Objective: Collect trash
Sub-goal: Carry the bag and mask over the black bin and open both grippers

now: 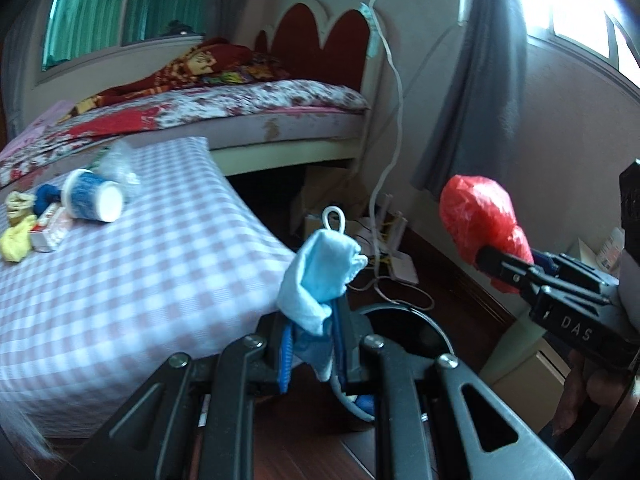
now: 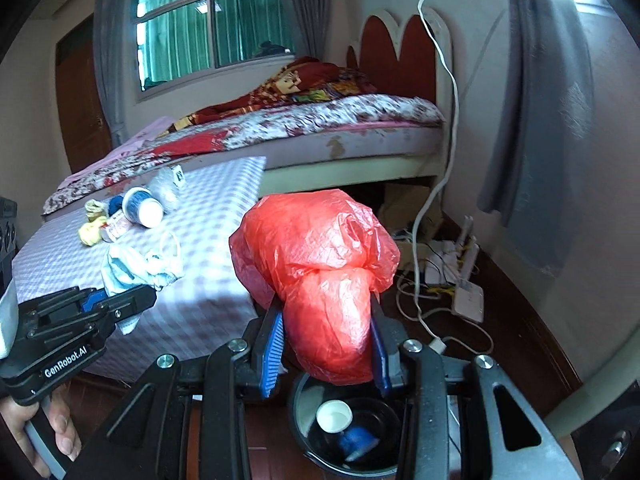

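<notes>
Trash, 2 pcs in hand: 1 crumpled light-blue face mask w/ white ear loop (image 1: 320,276), 1 wadded red plastic bag (image 2: 320,276).

Mask: pinched betw. the blue-padded fingers of left gripper (image 1: 312,352), jaws nearly together on it; the bulk and ear loop stick up above the tips, a bit of fabric hangs below. Held off the table edge, above the floor.

Red bag: clamped by right gripper (image 2: 328,348), 1 pad each side of its lower lobe, upper lobe bulging out above. It sits directly over 1 round black trash bin (image 2: 304,400) on the dark wood floor. In bin: 1 white-bottomed cup w/ blue side (image 2: 340,424); rest of contents too dark to tell. In left wrist view the bin rim (image 1: 436,328) shows just behind the left fingers.

Both grippers side by side, near each other, not touching. Person's hand (image 2: 36,432) on the left gripper's handle.

Still on table w/ purple-white checked cloth (image 1: 140,264), 1 cluster at far corner:
- 1 blue-white paper cup (image 1: 94,196), on its side
- 1 clear crinkled plastic wrapper (image 1: 116,164), behind cup
- 1 small red-white box (image 1: 50,230), beside cup
- 1 yellow crumpled pc (image 1: 16,242)
- 1 dark blue item (image 1: 44,198), blurred, can't ID
- 1 pale yellowish wad (image 1: 18,204), blurred

Beyond: 1 bed w/ floral sheet (image 1: 260,100), red scalloped headboard. 1 white cable (image 1: 394,100) hanging down the wall to white boxes on floor. Grey curtain (image 1: 480,80) by bright window.
</notes>
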